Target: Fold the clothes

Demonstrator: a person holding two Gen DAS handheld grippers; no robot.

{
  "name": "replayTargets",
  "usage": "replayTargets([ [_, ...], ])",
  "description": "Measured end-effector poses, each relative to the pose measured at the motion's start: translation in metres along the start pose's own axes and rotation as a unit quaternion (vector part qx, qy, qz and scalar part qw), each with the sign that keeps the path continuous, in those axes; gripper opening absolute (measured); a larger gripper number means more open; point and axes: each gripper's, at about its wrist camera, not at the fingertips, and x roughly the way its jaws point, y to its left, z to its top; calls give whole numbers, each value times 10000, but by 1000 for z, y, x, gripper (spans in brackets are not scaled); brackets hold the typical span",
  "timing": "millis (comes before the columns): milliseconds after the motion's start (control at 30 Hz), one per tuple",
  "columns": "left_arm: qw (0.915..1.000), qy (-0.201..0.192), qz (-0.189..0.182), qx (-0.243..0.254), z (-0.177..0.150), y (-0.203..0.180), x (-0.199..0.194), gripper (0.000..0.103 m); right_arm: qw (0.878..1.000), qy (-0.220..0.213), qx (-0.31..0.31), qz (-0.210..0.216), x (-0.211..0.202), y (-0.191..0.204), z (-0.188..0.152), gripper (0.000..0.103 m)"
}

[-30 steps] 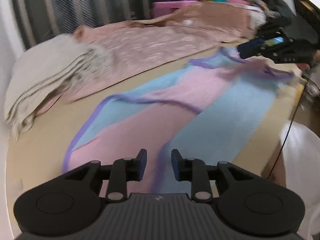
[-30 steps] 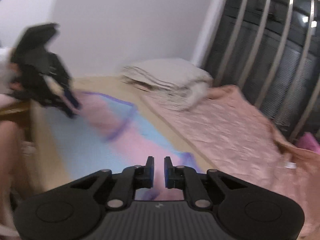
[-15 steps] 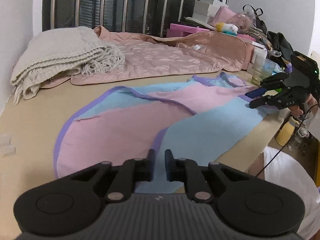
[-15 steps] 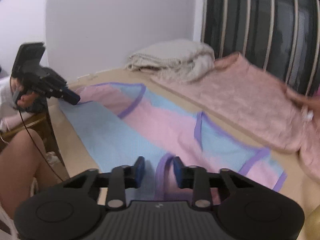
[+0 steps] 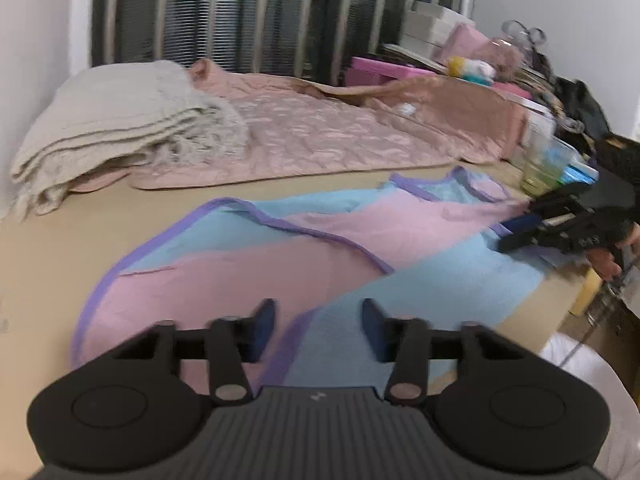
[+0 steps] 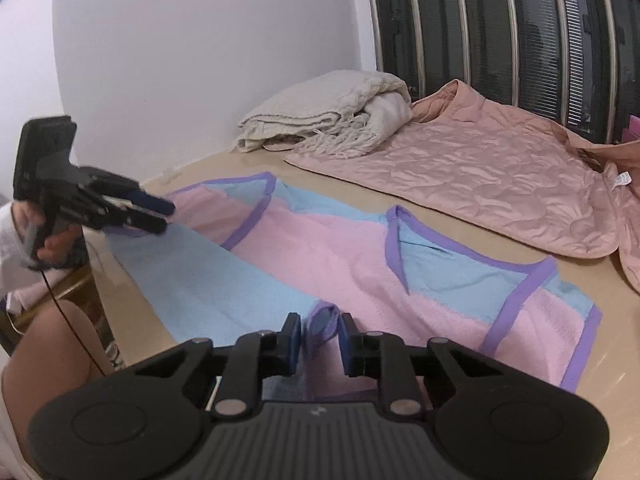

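A pink and light-blue garment with purple trim [image 5: 288, 264] lies spread flat on the tan table [image 5: 48, 248]; it also shows in the right wrist view [image 6: 328, 256]. My left gripper [image 5: 318, 326] is open just above the garment's near hem, holding nothing. It also shows in the right wrist view [image 6: 160, 216] at the garment's far end. My right gripper [image 6: 318, 338] is open, its fingers on either side of a raised purple-trimmed fold [image 6: 322, 320] at the near edge. It also shows in the left wrist view [image 5: 516, 234] at the garment's right end.
A folded cream blanket [image 5: 120, 140] and a pink quilted cover [image 5: 320, 136] lie at the back of the table. Boxes, a cup [image 5: 544, 164] and clutter stand at the far right. The table's front edge [image 5: 560, 300] runs close by the garment. A person's leg [image 6: 48, 360] is beside the table.
Both grippers have opened wider. The left was nearly shut half a second ago. The garment has settled flat on the table.
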Motion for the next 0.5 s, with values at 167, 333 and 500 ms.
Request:
replayTargets([
  [167,9996,-192,-198,76,2,-4,-5,0,9994,-281,-147,-136,-4,5,-2,4],
  [333,9992,-365,-163,94,11,-4,-8,0,9984,-529,30,-180,-9,-2,1,2],
  [500,9998,-143,-104,66,19,-1,-3,3,9982,-533,116,-262,-6,-8,10,2],
])
